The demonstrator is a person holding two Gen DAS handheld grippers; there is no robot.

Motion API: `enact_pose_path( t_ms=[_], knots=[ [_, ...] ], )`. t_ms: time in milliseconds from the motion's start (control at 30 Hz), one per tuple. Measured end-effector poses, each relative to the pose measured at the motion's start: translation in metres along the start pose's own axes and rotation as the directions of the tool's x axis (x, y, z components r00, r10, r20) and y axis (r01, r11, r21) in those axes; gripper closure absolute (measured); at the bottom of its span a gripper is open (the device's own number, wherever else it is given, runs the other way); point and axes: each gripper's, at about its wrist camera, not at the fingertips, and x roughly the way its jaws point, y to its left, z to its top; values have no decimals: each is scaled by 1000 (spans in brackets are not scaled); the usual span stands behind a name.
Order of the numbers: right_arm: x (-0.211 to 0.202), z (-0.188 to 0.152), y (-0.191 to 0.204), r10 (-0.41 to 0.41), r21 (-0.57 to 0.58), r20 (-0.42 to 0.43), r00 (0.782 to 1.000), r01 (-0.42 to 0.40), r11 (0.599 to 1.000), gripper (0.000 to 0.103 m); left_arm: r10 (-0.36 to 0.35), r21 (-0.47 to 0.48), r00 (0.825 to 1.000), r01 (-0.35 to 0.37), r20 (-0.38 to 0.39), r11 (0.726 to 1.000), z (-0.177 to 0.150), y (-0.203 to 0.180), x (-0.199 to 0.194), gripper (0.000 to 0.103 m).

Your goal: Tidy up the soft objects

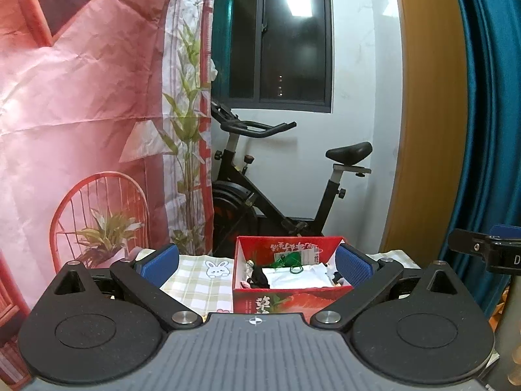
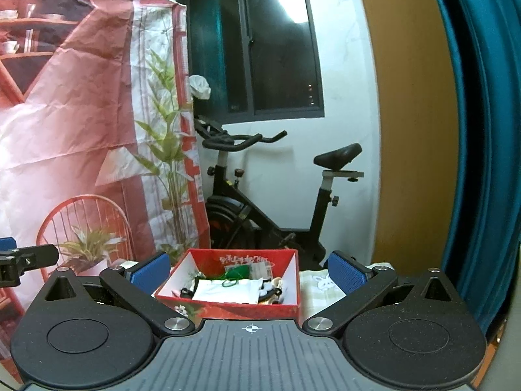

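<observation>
A red cardboard box (image 1: 247, 301) stands on a table with a checked bunny-print cloth (image 1: 195, 280). In it lie a white cloth (image 1: 299, 280), a green looped item (image 1: 293, 262) and small dark soft items (image 1: 259, 277). My left gripper (image 1: 257, 265) is open and empty, raised in front of the box. In the right wrist view the same box (image 2: 228, 309) holds the white cloth (image 2: 224, 290) and the green item (image 2: 236, 273). My right gripper (image 2: 249, 272) is open and empty, also held before the box. Each gripper's tip shows at the other view's edge.
A black exercise bike (image 1: 270, 189) stands behind the table under a dark window (image 1: 280, 36). A pink printed backdrop (image 1: 81, 97) hangs on the left. A wooden panel (image 1: 426, 114) and a blue curtain (image 1: 488, 97) are on the right.
</observation>
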Motion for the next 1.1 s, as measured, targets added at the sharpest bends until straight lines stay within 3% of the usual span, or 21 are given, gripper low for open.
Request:
enact_pose_path(
  t_ms=[1100],
  knots=[
    [12, -3, -1, -24, -3, -42, 999, 24, 1000, 0, 26, -4, 1000, -26, -5, 1000, 1, 7, -5, 0]
  ],
)
